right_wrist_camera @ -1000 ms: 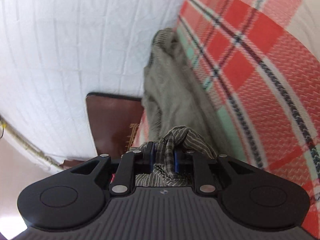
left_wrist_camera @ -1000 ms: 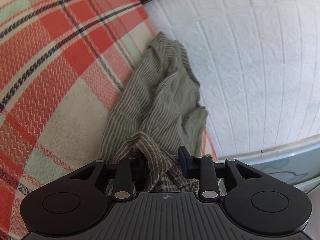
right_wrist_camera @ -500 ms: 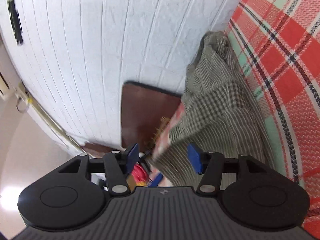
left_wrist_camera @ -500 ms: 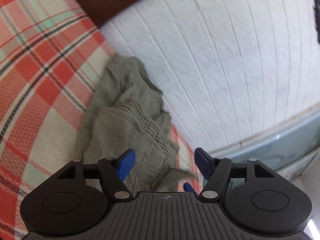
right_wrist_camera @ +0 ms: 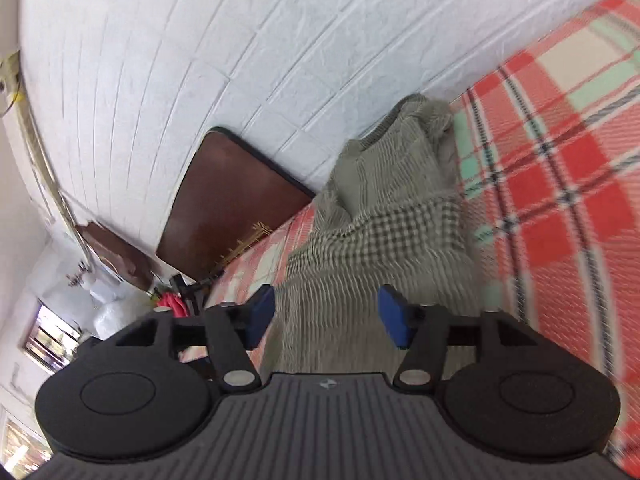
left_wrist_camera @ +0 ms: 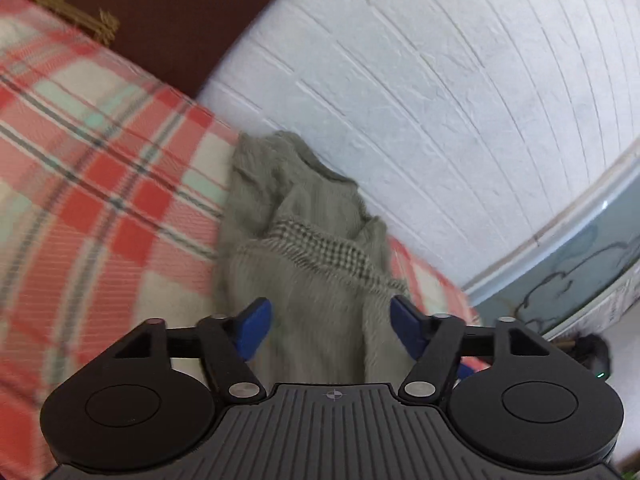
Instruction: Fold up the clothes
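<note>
step: fold laid, garment (left_wrist_camera: pixel 312 248) let go on plaid blanket (left_wrist_camera: pixel 100 184) | L gripper (left_wrist_camera: pixel 331 326) & R gripper (right_wrist_camera: pixel 327 314): jaws just opened, wide, nothing pinched | next: fresh edge to be picked for 2nd fold

No words, brand names or numbers can be read in either view. The only sign is a small crosshair mark, a circle cut by a cross, moulded on the ribbed black body of the left gripper (left_wrist_camera: pixel 331 325), and a like mark, blurred, on the same spot of the right gripper (right_wrist_camera: pixel 326 317).
</note>
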The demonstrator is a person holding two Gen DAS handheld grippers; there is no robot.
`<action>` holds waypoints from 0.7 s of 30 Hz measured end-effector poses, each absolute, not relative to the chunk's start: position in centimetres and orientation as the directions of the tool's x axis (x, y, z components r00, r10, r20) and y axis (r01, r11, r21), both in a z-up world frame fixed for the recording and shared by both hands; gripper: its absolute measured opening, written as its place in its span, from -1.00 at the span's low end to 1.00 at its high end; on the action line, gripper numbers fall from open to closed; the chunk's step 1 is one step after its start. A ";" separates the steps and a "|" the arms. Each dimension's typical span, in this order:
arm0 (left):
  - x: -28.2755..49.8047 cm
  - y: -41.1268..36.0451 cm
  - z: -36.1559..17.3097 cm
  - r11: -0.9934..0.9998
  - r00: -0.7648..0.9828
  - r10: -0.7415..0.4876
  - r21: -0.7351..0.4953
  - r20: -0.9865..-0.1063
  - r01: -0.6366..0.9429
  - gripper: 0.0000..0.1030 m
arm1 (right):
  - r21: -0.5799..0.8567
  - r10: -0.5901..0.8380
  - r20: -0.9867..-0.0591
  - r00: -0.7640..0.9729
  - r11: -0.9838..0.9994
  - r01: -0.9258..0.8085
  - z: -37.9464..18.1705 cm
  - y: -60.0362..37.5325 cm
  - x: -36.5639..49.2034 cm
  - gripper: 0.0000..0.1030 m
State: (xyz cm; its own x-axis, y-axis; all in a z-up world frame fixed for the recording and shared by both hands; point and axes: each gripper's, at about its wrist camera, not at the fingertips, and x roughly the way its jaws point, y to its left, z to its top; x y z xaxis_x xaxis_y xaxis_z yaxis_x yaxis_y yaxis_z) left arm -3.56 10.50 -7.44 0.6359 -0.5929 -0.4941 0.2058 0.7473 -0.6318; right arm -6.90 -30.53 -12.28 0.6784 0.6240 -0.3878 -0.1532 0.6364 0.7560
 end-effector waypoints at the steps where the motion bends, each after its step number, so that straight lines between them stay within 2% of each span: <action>1: -4.6 10.9 -7.6 0.772 0.632 -0.573 -0.602 -0.522 0.202 0.56 | 0.736 0.610 -0.415 0.674 0.661 -0.145 -12.3 -30.6 -7.9 0.26; 6: -6.8 10.8 -10.8 0.825 0.560 -0.534 -0.535 -0.633 0.182 0.55 | 0.666 0.545 -0.536 0.645 0.742 -0.074 -13.9 -30.5 -11.8 0.26; 8: -7.3 10.3 -11.4 0.836 0.542 -0.530 -0.508 -0.652 0.207 0.55 | 0.658 0.533 -0.561 0.634 0.752 -0.050 -14.3 -30.6 -12.8 0.26; 11: -7.7 9.9 -11.6 0.842 0.539 -0.530 -0.482 -0.655 0.243 0.55 | 0.682 0.548 -0.562 0.620 0.731 -0.027 -15.4 -31.2 -13.7 0.30; 14: -7.2 9.3 -11.8 0.827 0.525 -0.553 -0.503 -0.647 0.251 0.50 | 0.748 0.586 -0.513 0.627 0.664 -0.009 -16.4 -31.4 -13.4 0.33; 16: -6.6 8.5 -11.9 0.811 0.508 -0.577 -0.524 -0.640 0.262 0.08 | 0.766 0.603 -0.495 0.625 0.643 -0.014 -16.6 -31.0 -12.6 0.27; 17: -6.2 7.9 -11.9 0.813 0.502 -0.576 -0.515 -0.646 0.271 -0.40 | 0.772 0.611 -0.493 0.619 0.636 -0.013 -16.8 -30.7 -12.2 0.13; 18: -6.1 7.5 -11.8 0.825 0.508 -0.561 -0.495 -0.654 0.274 -0.58 | 0.779 0.619 -0.492 0.612 0.627 -0.007 -17.0 -30.5 -11.8 -0.42; 19: -6.1 7.3 -11.6 0.828 0.508 -0.557 -0.485 -0.656 0.282 -0.61 | 0.796 0.628 -0.489 0.605 0.606 0.015 -17.1 -30.6 -11.5 -0.67; 21: -6.7 7.7 -10.5 0.823 0.520 -0.564 -0.490 -0.641 0.288 -0.72 | 0.823 0.644 -0.452 0.617 0.568 0.011 -16.3 -31.1 -11.7 -0.70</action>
State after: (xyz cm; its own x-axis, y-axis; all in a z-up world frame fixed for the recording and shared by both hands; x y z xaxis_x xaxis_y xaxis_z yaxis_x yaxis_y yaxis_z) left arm -6.68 7.73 -10.51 0.5202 -0.5641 -0.6412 0.2883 0.8227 -0.4899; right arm -11.74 -31.07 -16.28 0.6166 0.6443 -0.4524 0.0106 0.5679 0.8231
